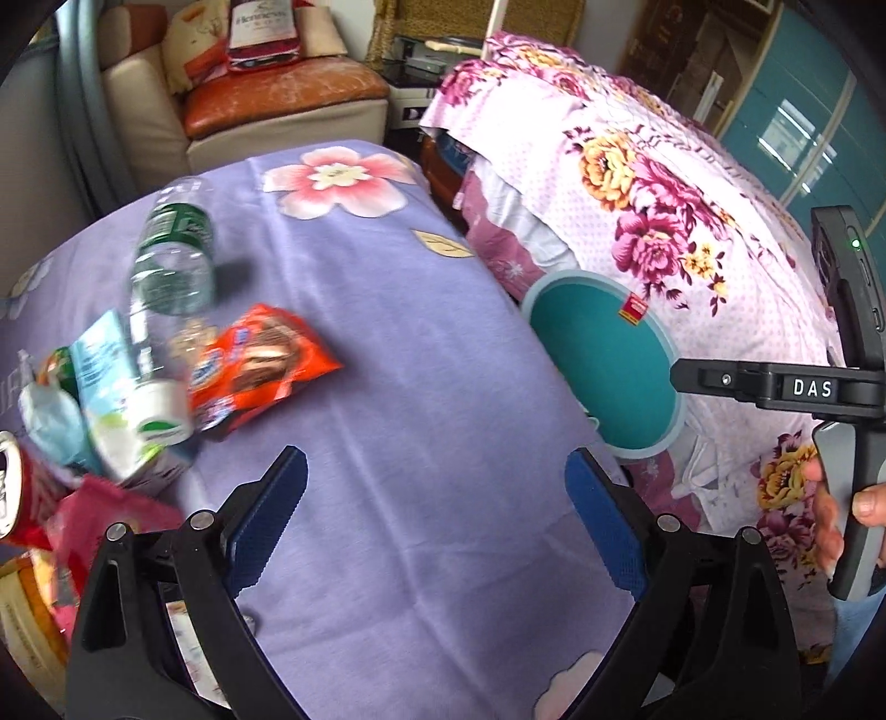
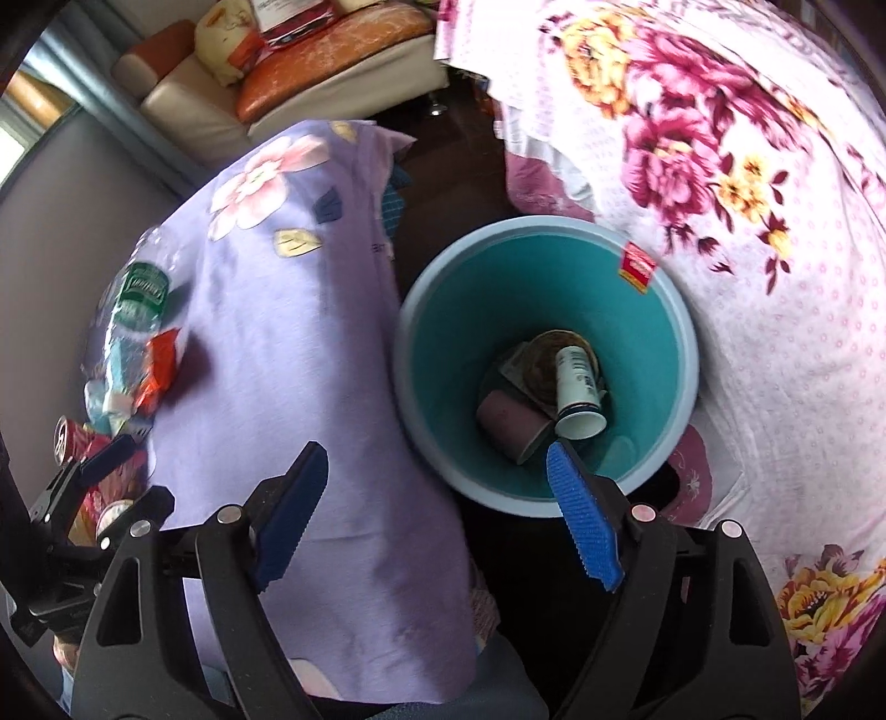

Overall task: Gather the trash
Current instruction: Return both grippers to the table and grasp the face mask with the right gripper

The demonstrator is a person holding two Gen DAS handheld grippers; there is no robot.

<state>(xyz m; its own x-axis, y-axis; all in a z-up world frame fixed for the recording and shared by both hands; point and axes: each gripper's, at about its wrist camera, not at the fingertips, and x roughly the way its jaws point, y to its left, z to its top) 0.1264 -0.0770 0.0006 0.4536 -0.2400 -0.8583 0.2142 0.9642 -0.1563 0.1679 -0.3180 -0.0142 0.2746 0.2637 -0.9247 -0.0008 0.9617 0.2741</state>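
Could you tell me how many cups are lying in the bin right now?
2. A white cup lies on its side at the bottom of the bin, mouth towards the camera; a pink cup lies beside it, to its left. Other trash underneath may hide more.

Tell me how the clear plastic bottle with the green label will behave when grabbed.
The clear plastic bottle with the green label looks empty, so probably light. Thin walls may buckle under the fingers. It lies on its side on the lilac cloth, so a nudge could roll it.

White letters "DAS" stand on the black bar of the right gripper (image 1: 797,387), at three o'clock in the left wrist view. "Hennessy" (partly blurred) shows on the red bag (image 1: 263,33) at twelve o'clock.
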